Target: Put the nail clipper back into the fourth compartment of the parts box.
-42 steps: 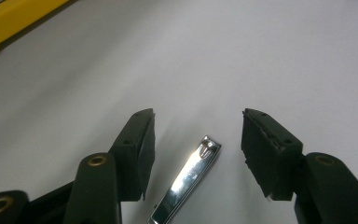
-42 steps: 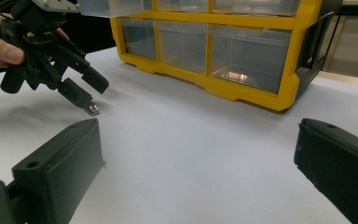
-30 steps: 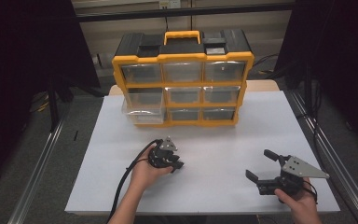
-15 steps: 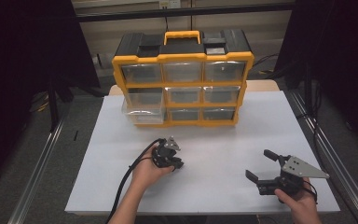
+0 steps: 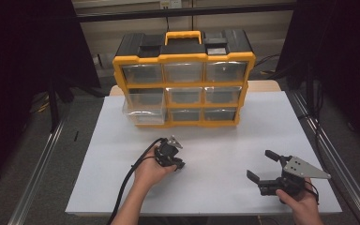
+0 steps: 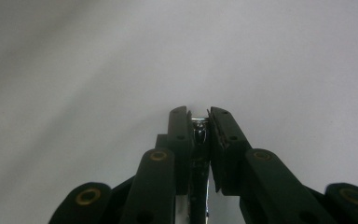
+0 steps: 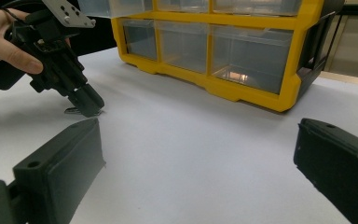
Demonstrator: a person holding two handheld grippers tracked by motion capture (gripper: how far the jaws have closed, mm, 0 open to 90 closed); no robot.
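A: The left hand-held gripper [image 5: 178, 165] was tipped down onto the white counter [image 5: 215, 140], jaws pinched tight on a small shiny metal piece [image 6: 199, 133].

B: What was the piece, exactly?

A: Couldn't tell. In the left gripper view it was a thin sliver of bright metal squeezed between the two black jaws, with its tip right at the counter surface. In the right gripper view, a bit of it poked out beside the jaw tips, touching the counter.

B: And the other side?

A: The right hand-held gripper [image 5: 261, 166] sat low near the front right of the counter, jaws spread wide, nothing between them. It was well apart from the left one and turned toward it.

B: Anything behind them?

A: The yellow and black organizer [image 5: 183, 77] stood at the far edge of the counter, carry handle on top, clear drawers in three rows. The middle-left drawer [image 5: 143, 107] was pulled out toward the person, standing proud of the rest.

B: Where was the metal piece relative to that?

A: In front of the organizer, a little left of centre, held in the left jaws.
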